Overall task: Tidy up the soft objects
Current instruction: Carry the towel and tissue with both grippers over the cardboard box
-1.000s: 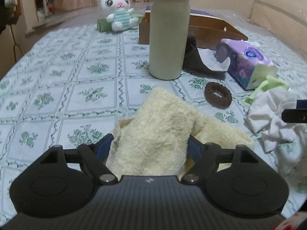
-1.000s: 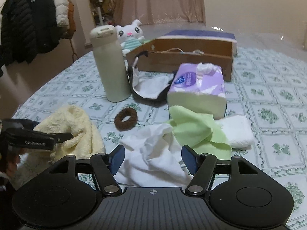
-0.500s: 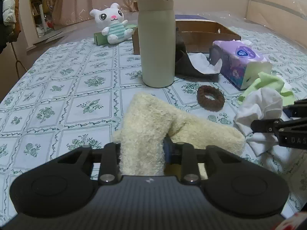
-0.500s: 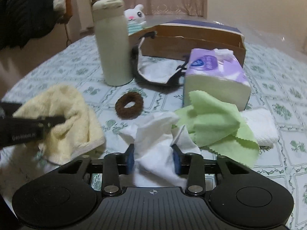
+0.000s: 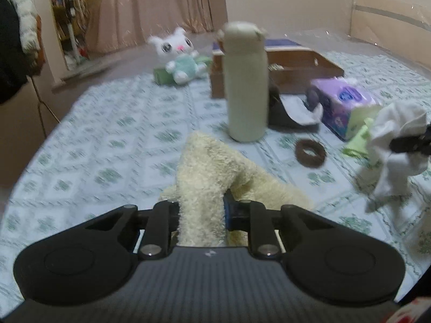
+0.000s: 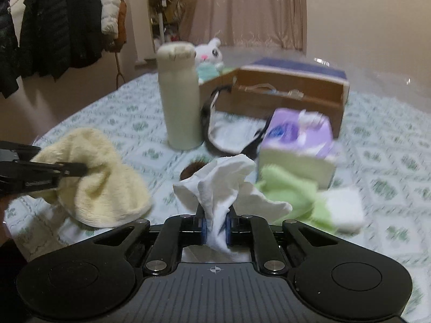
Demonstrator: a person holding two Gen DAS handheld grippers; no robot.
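Note:
A fluffy cream towel [image 5: 207,177] is pinched in my left gripper [image 5: 200,210], whose jaws are still closing on a raised fold of it. From the right wrist view the same towel [image 6: 102,185] hangs off the table from that gripper [image 6: 80,169]. My right gripper [image 6: 215,222] is closing on a white cloth [image 6: 221,185], which bunches up between the pads. In the left wrist view the cloth [image 5: 396,145] hangs lifted at the right. A light green cloth [image 6: 291,191] and a folded white towel [image 6: 344,207] lie beside it.
A tall cream bottle [image 6: 180,97], a brown hair tie [image 5: 309,153], a purple tissue pack [image 6: 299,145], a black-edged pouch [image 6: 231,137], an open brown box [image 6: 285,91] and a white plush cat [image 5: 177,53] stand on the patterned tablecloth [image 5: 113,140]. Coats [image 6: 54,24] hang at the left.
Both grippers went from open to closed on cloth: the left on the cream towel, the right on the white cloth. Both then rose, lifting the fabric off the table.

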